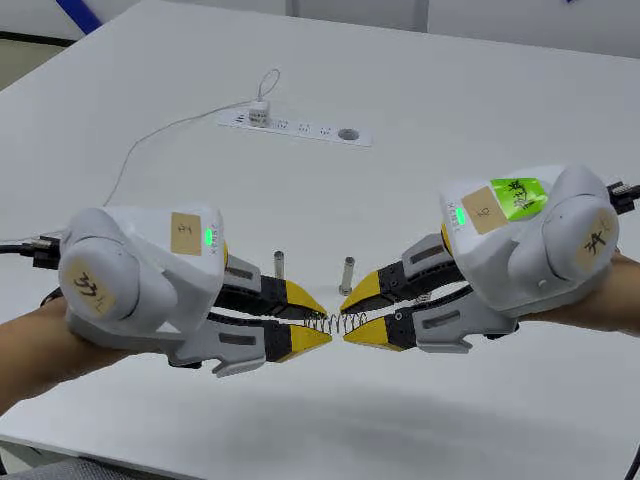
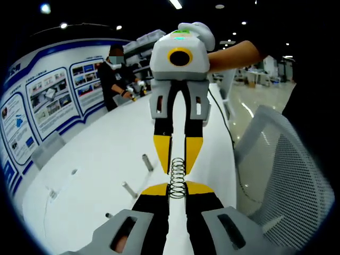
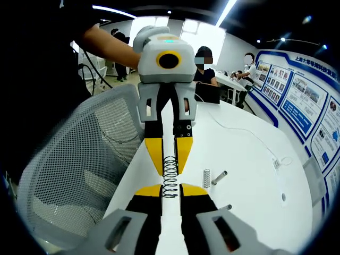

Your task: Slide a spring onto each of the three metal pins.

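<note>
My left gripper (image 1: 322,325) and right gripper (image 1: 350,318) each clench one end of a thin wire coil spring (image 1: 337,322) near the tabletop's (image 1: 450,90) front edge; next, I'd free an end and thread it over an upright grey metal pin (image 1: 347,272).

The head view looked down from near; each gripper view faced the other close up, sharing the spring (image 1: 336,322) between them.
</note>
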Motion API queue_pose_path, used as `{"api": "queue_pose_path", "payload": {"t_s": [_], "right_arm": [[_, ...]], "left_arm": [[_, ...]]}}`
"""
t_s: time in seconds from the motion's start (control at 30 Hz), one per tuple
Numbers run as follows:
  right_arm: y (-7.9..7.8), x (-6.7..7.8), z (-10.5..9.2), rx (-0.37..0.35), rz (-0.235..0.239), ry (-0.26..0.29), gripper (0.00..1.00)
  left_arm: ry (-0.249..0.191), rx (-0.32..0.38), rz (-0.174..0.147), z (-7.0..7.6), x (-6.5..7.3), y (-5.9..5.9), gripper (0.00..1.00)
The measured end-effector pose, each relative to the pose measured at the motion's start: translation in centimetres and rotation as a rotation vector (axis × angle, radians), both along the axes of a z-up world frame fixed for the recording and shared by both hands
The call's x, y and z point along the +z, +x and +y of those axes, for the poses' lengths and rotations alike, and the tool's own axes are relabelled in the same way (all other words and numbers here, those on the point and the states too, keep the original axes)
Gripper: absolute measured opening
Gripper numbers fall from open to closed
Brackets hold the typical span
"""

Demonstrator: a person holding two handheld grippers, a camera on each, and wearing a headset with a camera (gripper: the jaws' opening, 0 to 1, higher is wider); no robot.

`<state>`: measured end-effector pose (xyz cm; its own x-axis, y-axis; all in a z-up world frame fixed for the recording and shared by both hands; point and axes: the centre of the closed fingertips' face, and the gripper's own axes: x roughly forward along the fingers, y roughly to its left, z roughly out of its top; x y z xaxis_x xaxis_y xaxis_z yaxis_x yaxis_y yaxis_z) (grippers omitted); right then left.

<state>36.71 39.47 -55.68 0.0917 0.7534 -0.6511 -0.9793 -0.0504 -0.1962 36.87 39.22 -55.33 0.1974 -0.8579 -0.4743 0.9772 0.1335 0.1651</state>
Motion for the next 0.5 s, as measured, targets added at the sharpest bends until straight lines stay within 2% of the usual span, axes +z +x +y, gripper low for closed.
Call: {"api": "queue_pose_path", "payload": {"t_s": [0.3, 0.5], "right_arm": [[0.19, -0.38, -0.50, -0.035, 0.042, 0.003, 0.13], [-0.02, -0.15, -0.43, -0.045, 0.072, 0.027, 0.11]], "left_arm": [[-0.003, -0.007, -0.001, -0.01, 0.15, -0.03, 0.10], [0.002, -0.010, -0.003, 0.02, 0.09, -0.08, 0.10]]}}
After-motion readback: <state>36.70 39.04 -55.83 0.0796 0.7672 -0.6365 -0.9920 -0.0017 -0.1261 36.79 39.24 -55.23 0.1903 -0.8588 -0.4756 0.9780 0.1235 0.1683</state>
